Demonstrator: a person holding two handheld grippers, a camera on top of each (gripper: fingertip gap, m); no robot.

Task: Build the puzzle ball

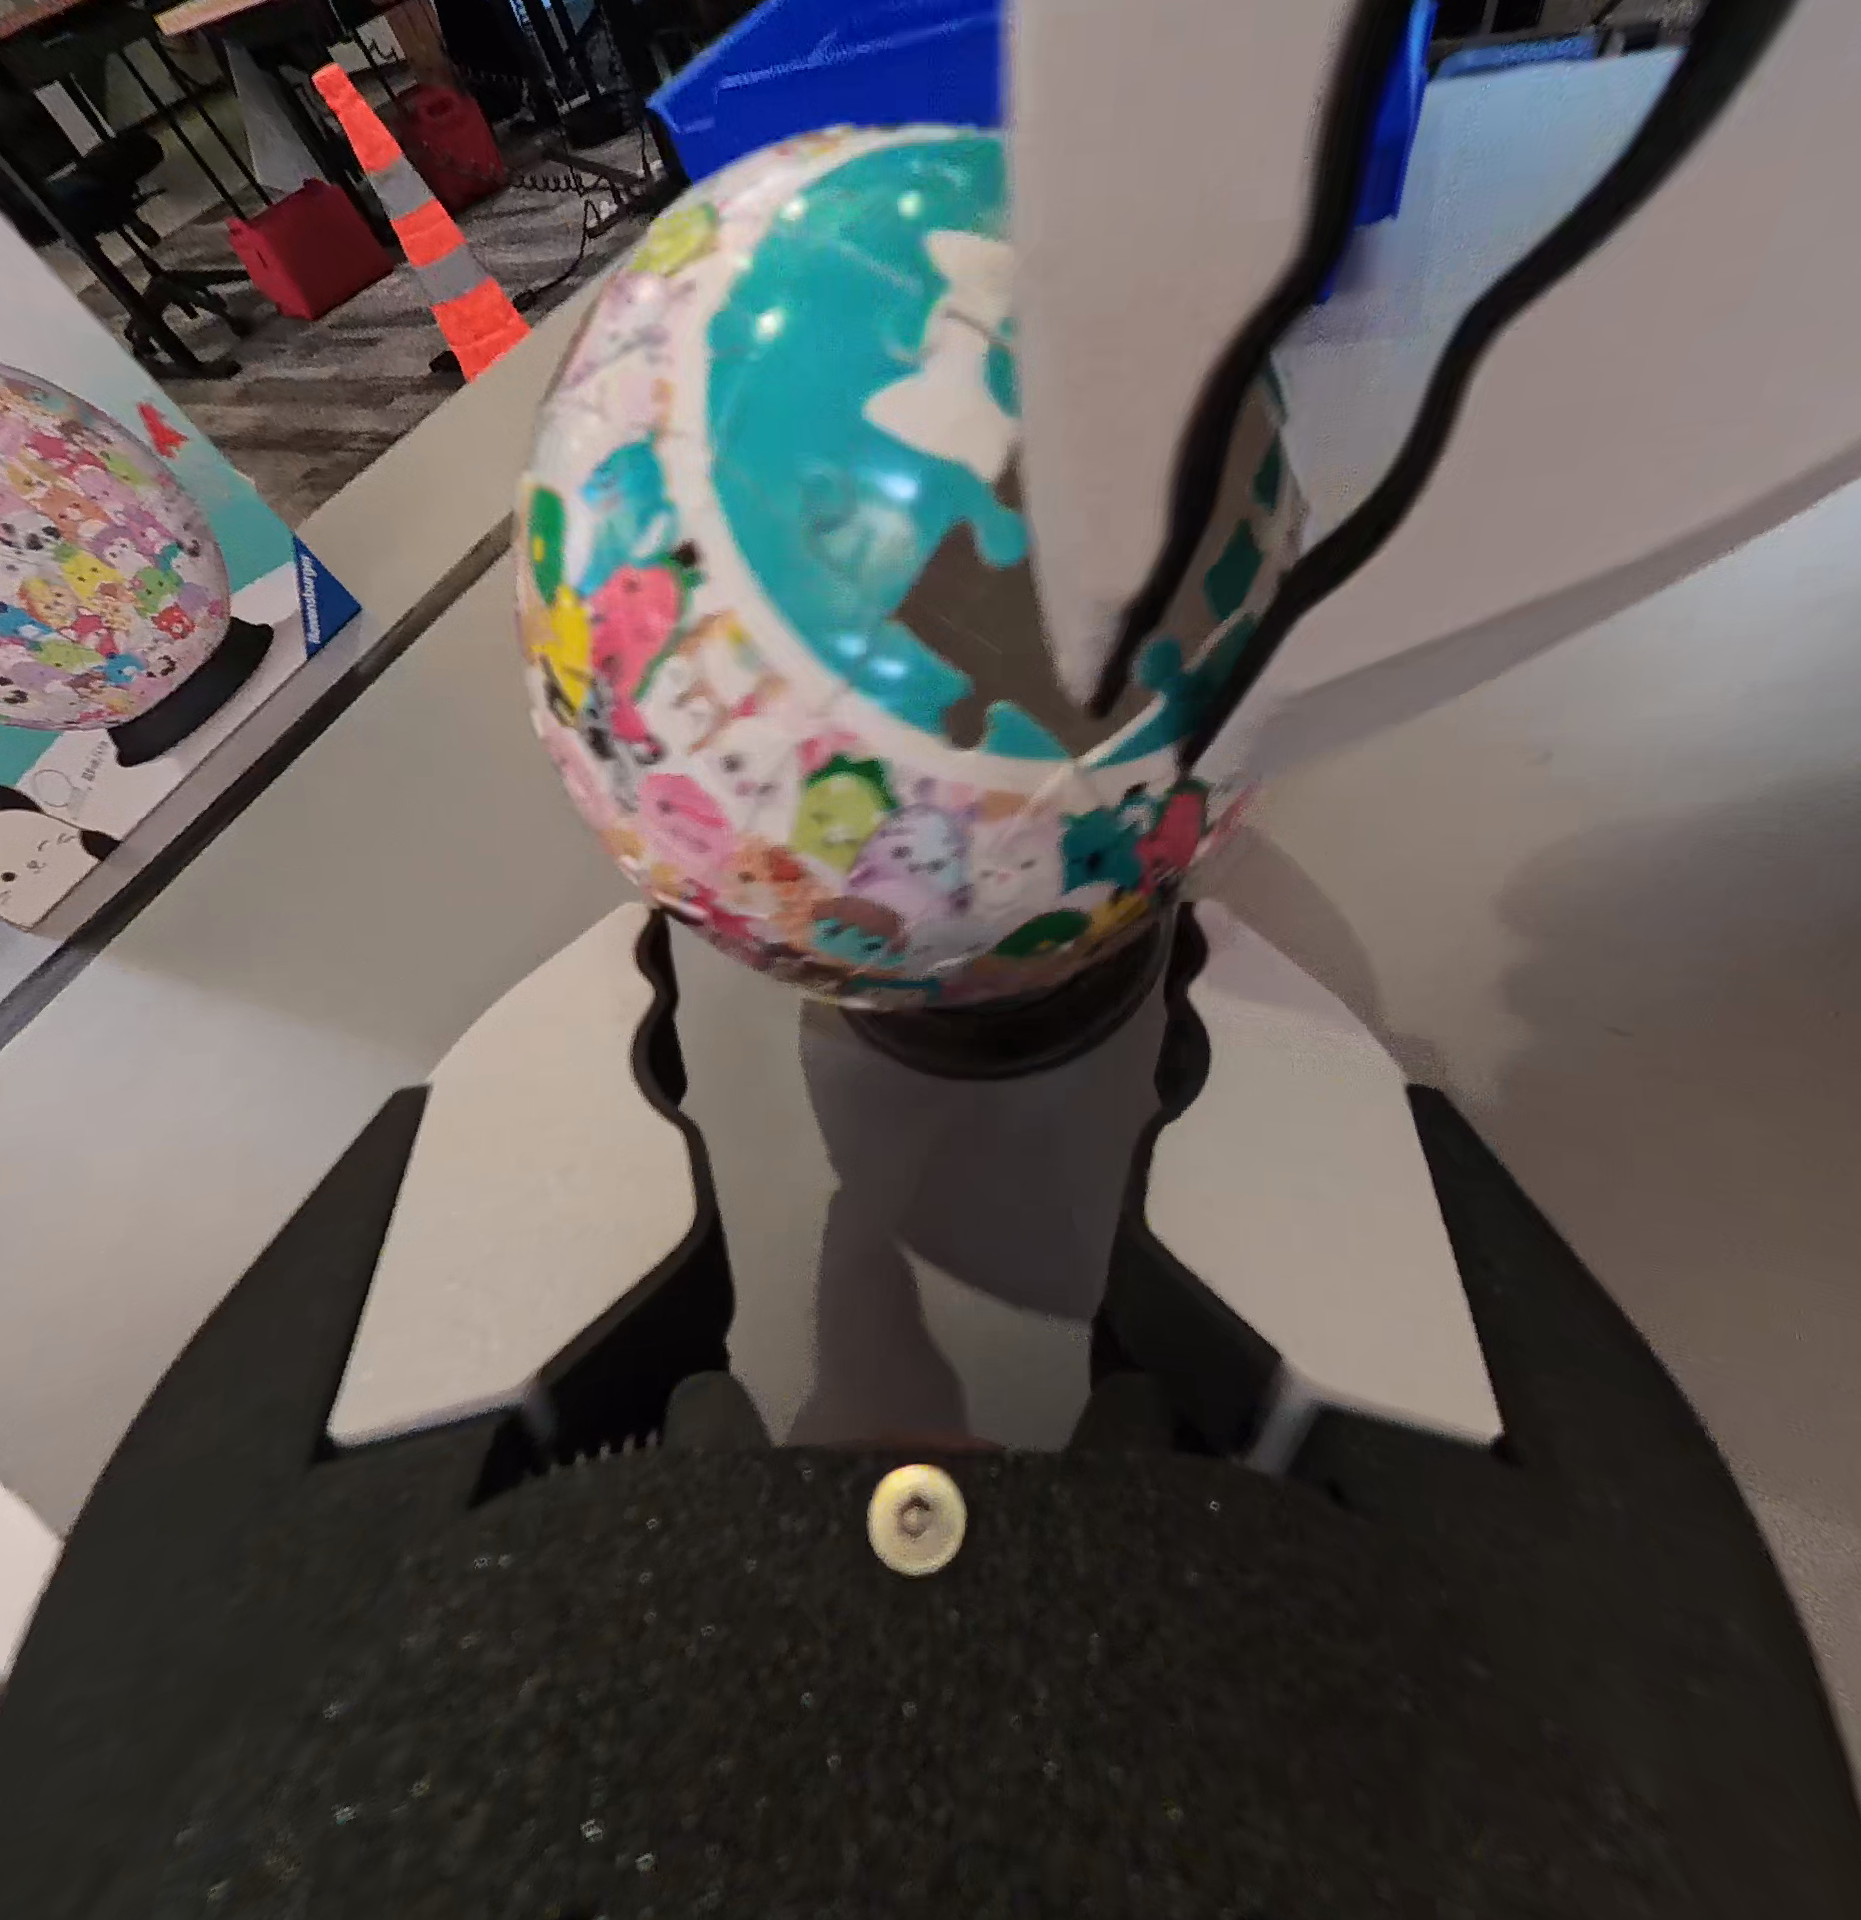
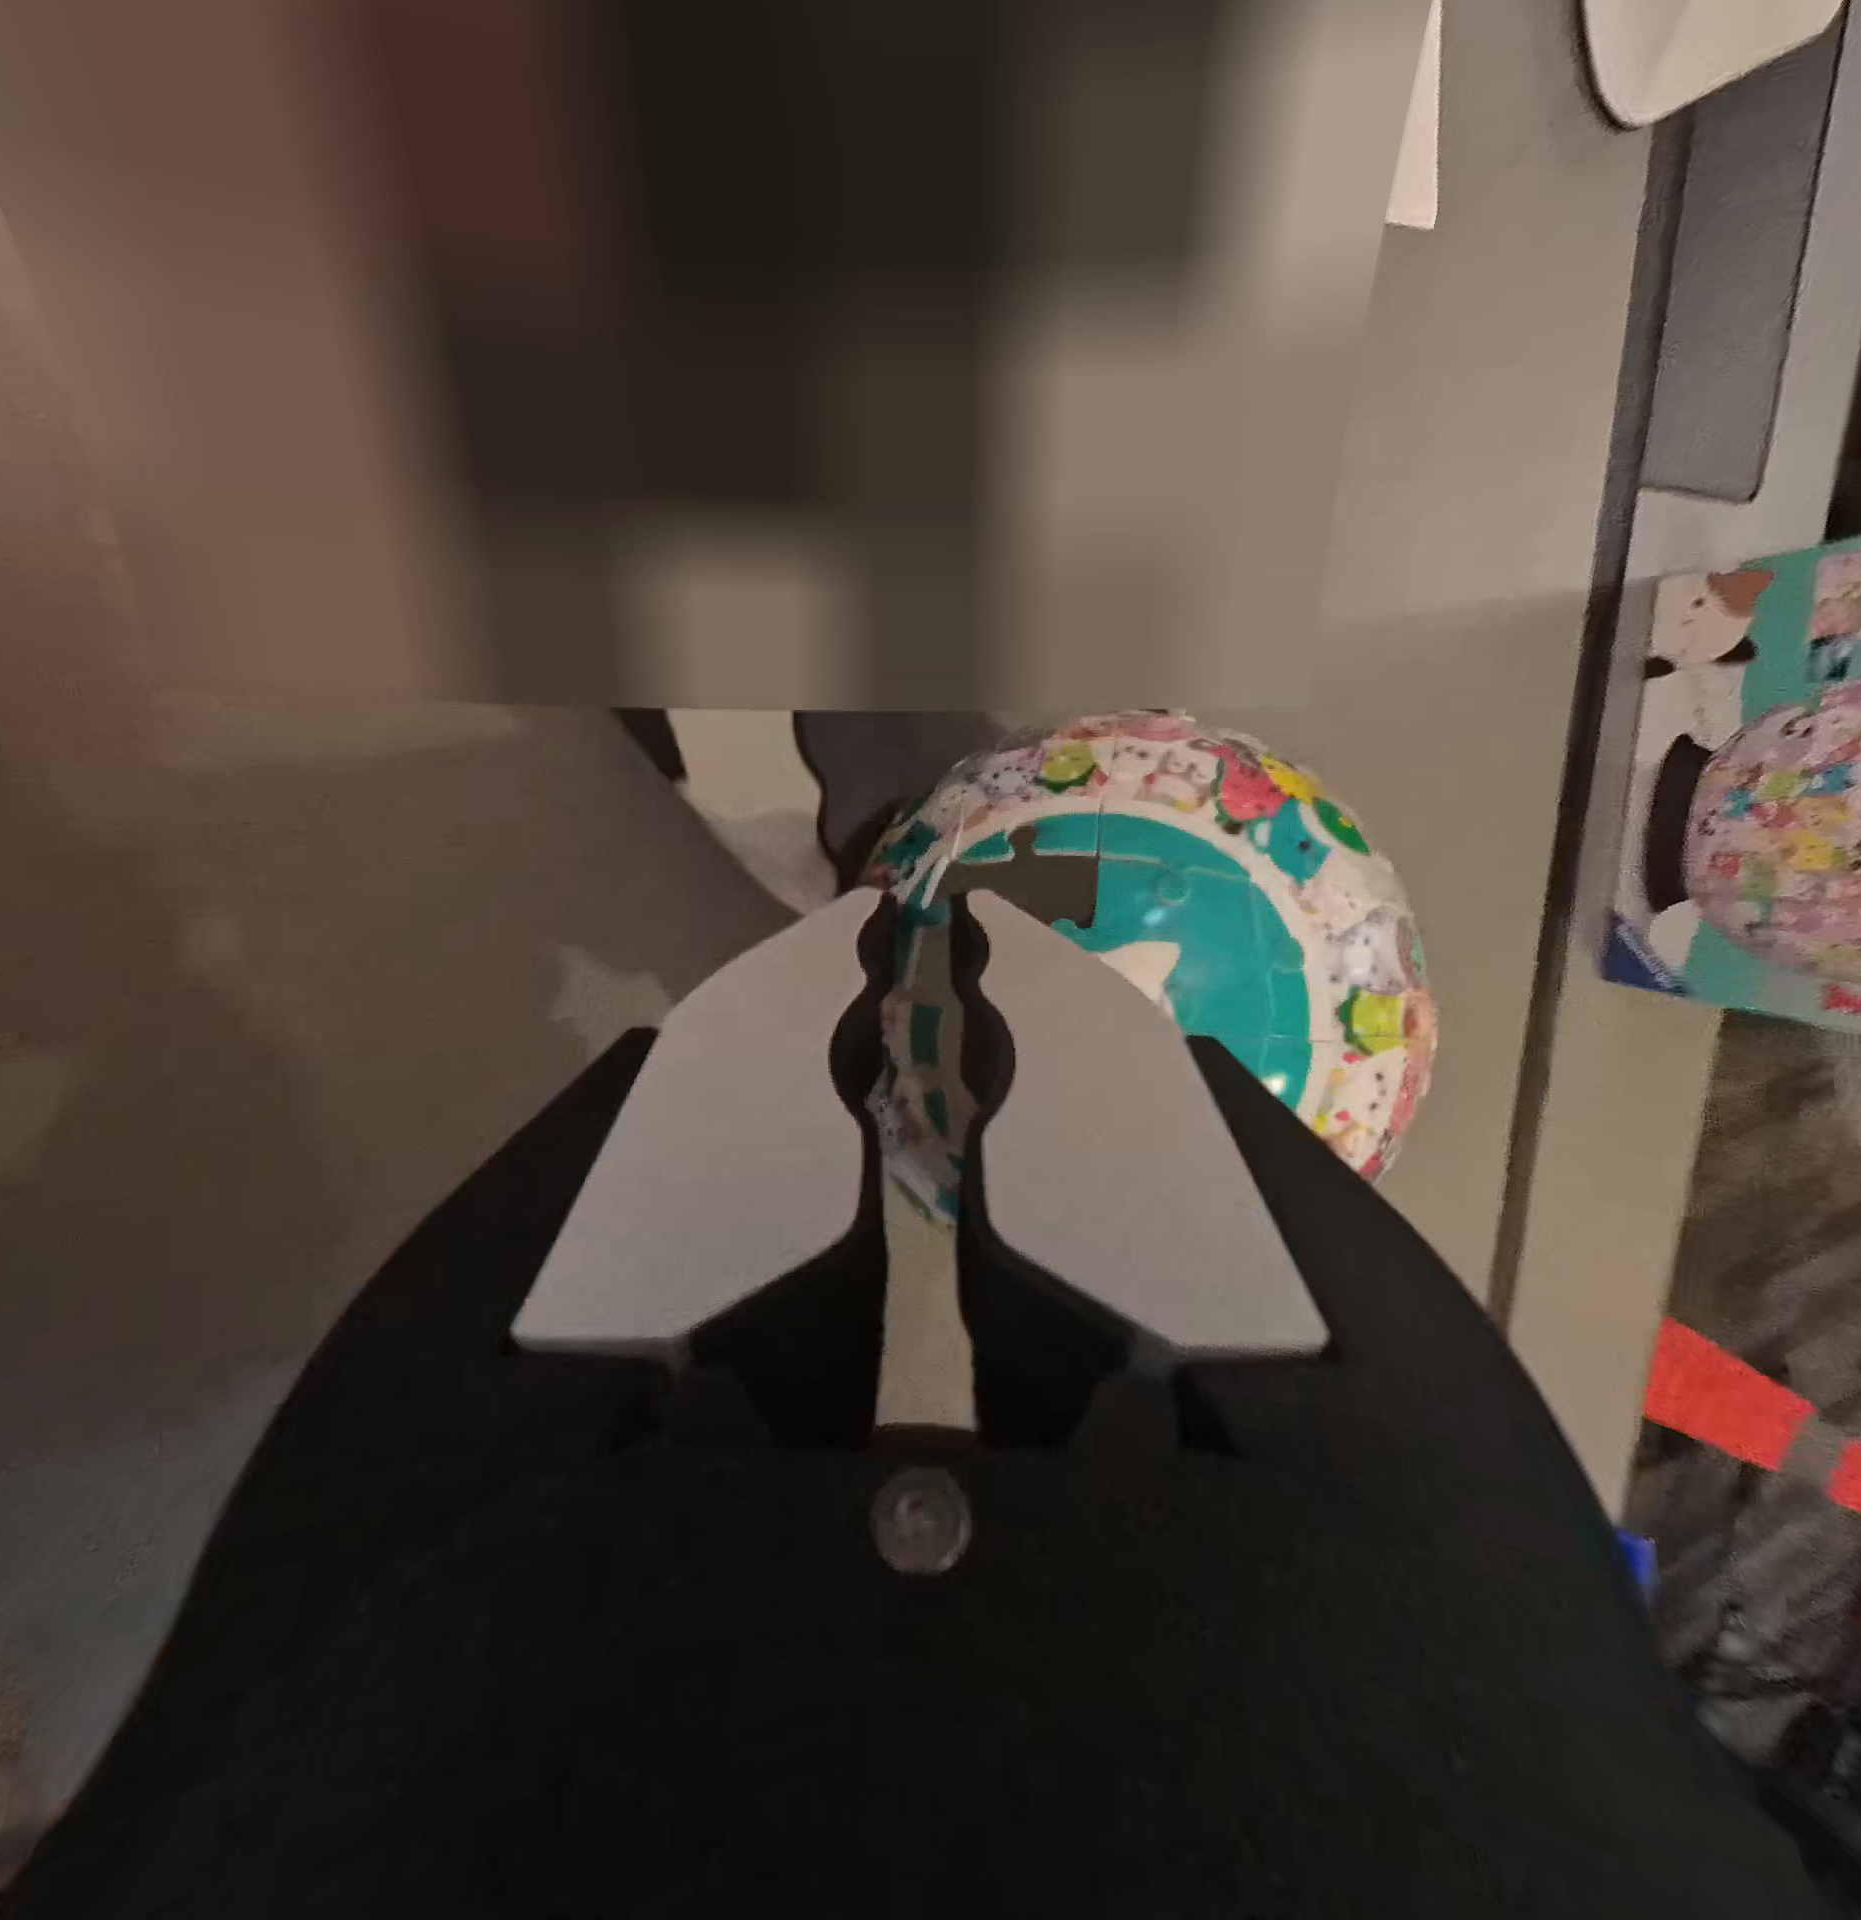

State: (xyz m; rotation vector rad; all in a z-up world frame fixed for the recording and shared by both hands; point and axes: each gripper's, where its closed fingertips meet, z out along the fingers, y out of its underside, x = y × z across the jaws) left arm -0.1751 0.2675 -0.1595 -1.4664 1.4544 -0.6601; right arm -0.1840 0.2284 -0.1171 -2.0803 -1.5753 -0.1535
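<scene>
**Puzzle Ball on Stand, Both Grippers at the Ball**

Your left gripper is spread wide, its fingers flanking the black round stand that carries the multicoloured, nearly complete puzzle ball on the grey table. Your right gripper is nearly pressed together, pinching a curved teal-and-white puzzle piece at the dark gap in the ball's teal cap. The printed puzzle box lies well apart.

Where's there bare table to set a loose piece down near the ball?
Bare table lies right of the puzzle ball, and between it and the puzzle box. It is crowded at the ball's gap, where the right gripper works.
</scene>
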